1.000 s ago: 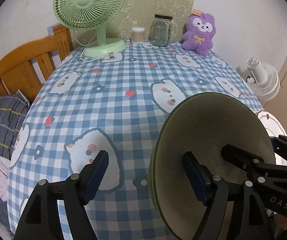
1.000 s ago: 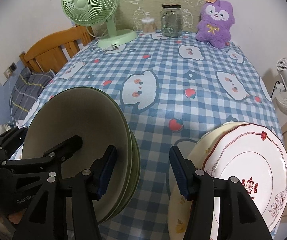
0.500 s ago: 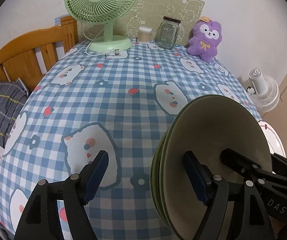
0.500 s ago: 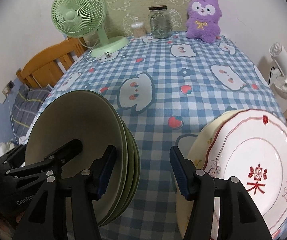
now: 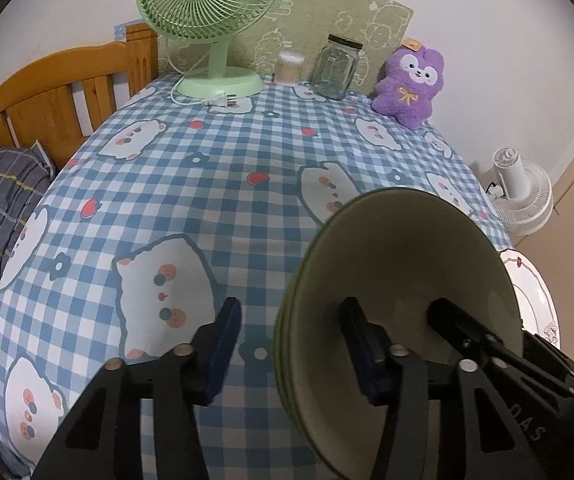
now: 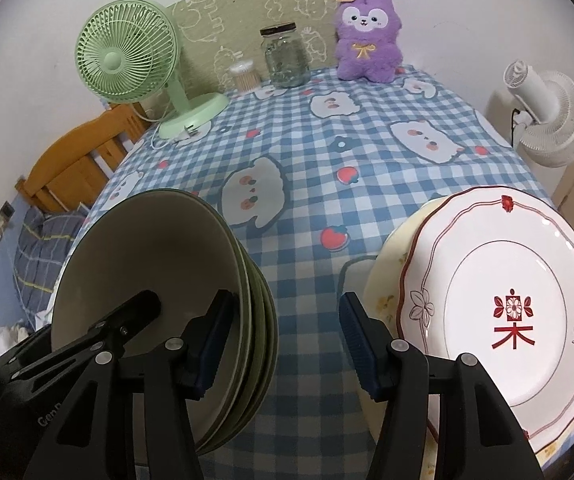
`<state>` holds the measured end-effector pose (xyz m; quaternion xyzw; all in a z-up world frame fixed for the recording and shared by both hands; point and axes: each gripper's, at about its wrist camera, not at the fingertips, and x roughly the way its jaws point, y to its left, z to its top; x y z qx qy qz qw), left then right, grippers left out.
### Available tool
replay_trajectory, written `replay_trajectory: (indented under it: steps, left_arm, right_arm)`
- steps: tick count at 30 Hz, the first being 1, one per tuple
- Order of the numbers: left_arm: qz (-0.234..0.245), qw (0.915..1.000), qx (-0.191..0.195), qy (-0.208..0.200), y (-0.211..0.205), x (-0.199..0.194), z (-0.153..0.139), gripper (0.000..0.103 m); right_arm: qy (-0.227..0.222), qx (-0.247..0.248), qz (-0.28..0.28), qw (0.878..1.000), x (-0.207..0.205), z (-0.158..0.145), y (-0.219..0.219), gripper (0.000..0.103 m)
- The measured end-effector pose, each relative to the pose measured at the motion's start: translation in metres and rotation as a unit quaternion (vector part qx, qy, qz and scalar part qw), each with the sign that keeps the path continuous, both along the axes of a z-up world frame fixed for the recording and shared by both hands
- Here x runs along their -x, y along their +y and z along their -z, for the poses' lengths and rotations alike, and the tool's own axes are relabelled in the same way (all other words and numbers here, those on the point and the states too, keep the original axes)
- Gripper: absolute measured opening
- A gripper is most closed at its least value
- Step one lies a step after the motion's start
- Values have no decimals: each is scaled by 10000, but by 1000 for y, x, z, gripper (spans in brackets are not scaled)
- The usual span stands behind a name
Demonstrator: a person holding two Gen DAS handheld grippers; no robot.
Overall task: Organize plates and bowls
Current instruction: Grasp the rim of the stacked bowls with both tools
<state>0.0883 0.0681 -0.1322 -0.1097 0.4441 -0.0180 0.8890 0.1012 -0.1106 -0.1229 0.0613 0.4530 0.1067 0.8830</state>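
A stack of green plates (image 5: 399, 292) lies near the table's front edge; it also shows in the right wrist view (image 6: 155, 264). My left gripper (image 5: 291, 348) is open, straddling the stack's left rim, its right finger (image 5: 363, 356) over the top plate. My right gripper (image 6: 283, 340) is open, its left finger (image 6: 211, 340) at the stack's right rim. A white plate with red trim (image 6: 503, 300) rests on a cream floral plate (image 6: 383, 280) to the right; its edge shows in the left wrist view (image 5: 535, 288).
A blue checked tablecloth (image 5: 207, 168) covers the table. At the back stand a green desk fan (image 5: 207, 20), a cotton swab box (image 5: 289, 66), a glass jar (image 5: 337, 66) and a purple plush (image 5: 409, 80). A wooden bed frame (image 5: 59, 88) is left, a white fan (image 6: 547, 112) right.
Both views have shifted as the grippers moved a little. The left gripper's fingers stand a little closer together around the green stack's rim. The plates have not moved.
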Motion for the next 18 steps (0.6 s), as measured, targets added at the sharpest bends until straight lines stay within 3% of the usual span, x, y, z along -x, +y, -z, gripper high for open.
replay_trajectory:
  steps: [2, 5, 7, 18]
  left_arm:
    - [7, 10000, -63, -21, -4, 0, -1, 43]
    - [61, 9996, -252, -74, -11, 1, -3, 35]
    - [83, 9993, -358, -104, -14, 2, -4, 32]
    - [-89, 9998, -150, -112, -11, 3, -3, 31]
  right_arm:
    - [-39, -3, -55, 10000, 1, -1, 3, 49]
    - [-162, 68, -234, 9996, 5, -3, 12, 28]
    - [-209, 122, -256, 9994, 5, -4, 16, 27]
    - [-228, -23, -213, 9995, 5, -2, 13, 27]
